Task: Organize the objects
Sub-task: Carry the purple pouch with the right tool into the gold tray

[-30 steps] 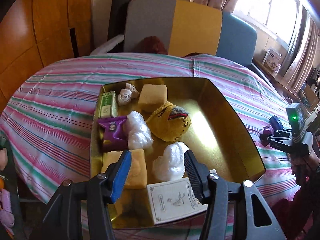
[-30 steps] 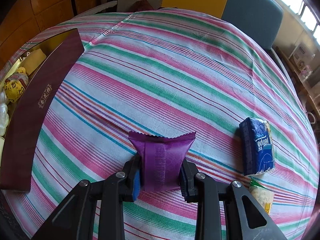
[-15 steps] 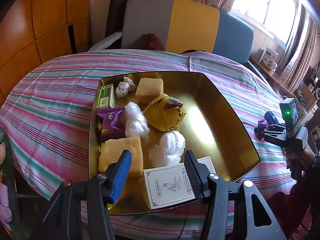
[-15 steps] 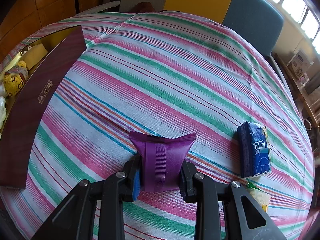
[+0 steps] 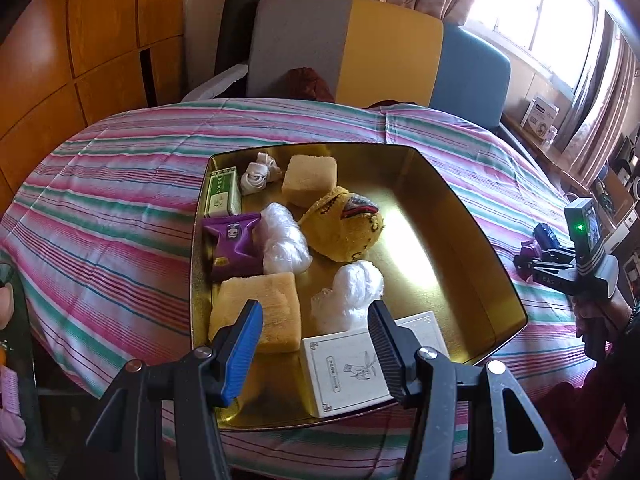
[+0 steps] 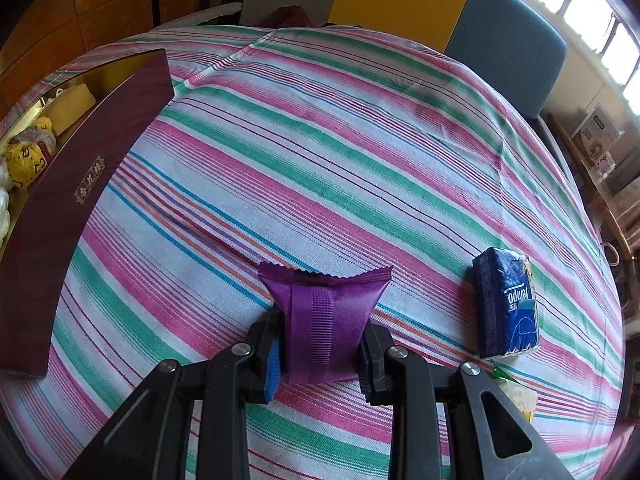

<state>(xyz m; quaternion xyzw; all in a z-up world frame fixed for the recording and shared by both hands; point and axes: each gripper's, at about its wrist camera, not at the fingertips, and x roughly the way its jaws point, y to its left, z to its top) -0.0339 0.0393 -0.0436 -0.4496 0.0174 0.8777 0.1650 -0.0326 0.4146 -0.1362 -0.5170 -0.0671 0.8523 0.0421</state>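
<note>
My right gripper [image 6: 320, 344] is shut on a purple snack packet [image 6: 326, 320] and holds it just above the striped tablecloth. A blue tissue pack [image 6: 507, 304] lies on the cloth to its right. The gold tray [image 5: 460, 240] holds another purple packet [image 5: 234, 244], two yellow sponges [image 5: 260, 320], a yellow knitted item [image 5: 344, 232], two white plastic bundles [image 5: 348, 292], a green box [image 5: 222, 196], a white cloth knot [image 5: 260, 174] and a white card box [image 5: 352, 372]. My left gripper [image 5: 316, 344] is open and empty above the tray's near edge.
The tray's maroon outer wall [image 6: 80, 200] stands at the left of the right wrist view. A yellow-wrapped item [image 6: 520, 396] lies behind the right gripper's finger. Chairs [image 5: 360, 60] stand behind the round table. The right gripper shows at the right of the left wrist view [image 5: 560, 260].
My left gripper has drawn back and up from the tray, still open. My right gripper has lifted slightly with the purple packet held.
</note>
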